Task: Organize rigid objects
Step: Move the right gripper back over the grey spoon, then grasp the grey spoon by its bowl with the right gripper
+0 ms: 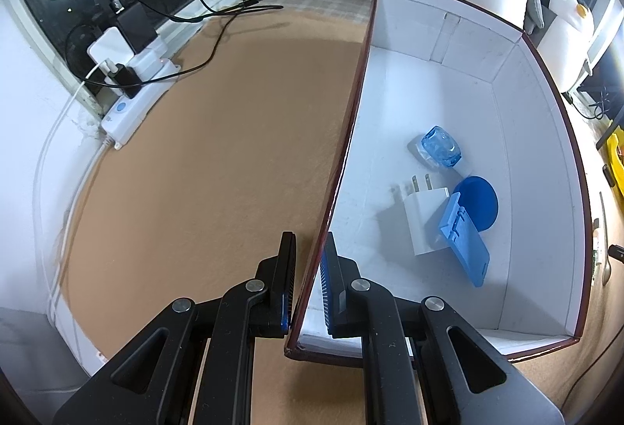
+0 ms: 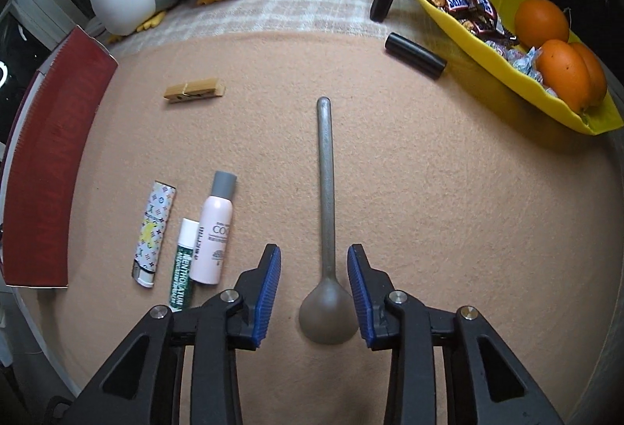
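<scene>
Left gripper (image 1: 306, 280) was clamped on the near side wall of the box (image 1: 553, 121), one pad outside and one inside, apparently steadying it. The box sat on the tan cloth (image 1: 218, 160) and already held a white charger plug (image 1: 423, 220), a blue disc (image 1: 477, 202), a blue plastic clip piece (image 1: 466, 249) and a small clear blue item (image 1: 442, 151). Right gripper (image 2: 314, 292) hung pointing down over the spoon (image 2: 327, 230), which lay flat on the cloth, bowl nearest the camera and handle running away. Jaws stood apart, one on each side of the neck just above the bowl, pads not touching the metal. Judged step: picking up the spoon for transfer to the box. Next move would call for lowering until the pads flank the thin neck, closing squarely, then lifting and carrying left over the box's red outer wall (image 2: 50, 160). Still loose on the cloth: lighter (image 2: 154, 232), lip balm (image 2: 182, 265), pink spray bottle (image 2: 216, 230), wooden clothespin (image 2: 194, 90), black cylinder (image 2: 415, 55). The yellow tray (image 2: 507, 62) of snacks and oranges looked unrelated.
</scene>
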### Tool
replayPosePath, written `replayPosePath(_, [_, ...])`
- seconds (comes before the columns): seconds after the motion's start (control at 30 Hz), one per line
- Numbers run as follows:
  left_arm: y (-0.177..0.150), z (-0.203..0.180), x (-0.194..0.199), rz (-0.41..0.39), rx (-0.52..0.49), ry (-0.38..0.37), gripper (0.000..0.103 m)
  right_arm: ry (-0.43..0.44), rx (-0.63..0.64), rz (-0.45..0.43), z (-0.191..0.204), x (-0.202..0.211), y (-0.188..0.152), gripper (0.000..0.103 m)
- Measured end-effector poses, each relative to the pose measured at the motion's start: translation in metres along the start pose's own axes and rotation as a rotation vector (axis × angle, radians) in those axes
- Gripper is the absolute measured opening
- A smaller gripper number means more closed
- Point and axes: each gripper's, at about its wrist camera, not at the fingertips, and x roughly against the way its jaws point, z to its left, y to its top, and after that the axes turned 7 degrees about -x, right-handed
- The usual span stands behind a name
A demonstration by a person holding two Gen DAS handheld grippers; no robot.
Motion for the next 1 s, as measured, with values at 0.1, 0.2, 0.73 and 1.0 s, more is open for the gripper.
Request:
replayPosePath(0.1, [-0.001,0.0,0.001,-0.001,0.003,0.002,0.011,-0.011,0.004,0.013,-0.001,-0.007,0.001,0.026])
replayPosePath(0.2, [-0.001,0.001,0.001,-0.002,0.006,0.002,0.011,-0.023,0.015,0.024,0.0,-0.012,0.002,0.023])
replayPosePath(0.73, [-0.002,0.001,-0.001,-0.004,0.007,-0.008,0.011,-0.029,0.022,0.003,0.003,-0.004,0.003,0.007])
replayPosePath(1.0, [0.001,0.002,-0.006,-0.007,0.007,-0.02,0.011,0.025,0.061,-0.089,0.036,0.042,0.007,0.007])
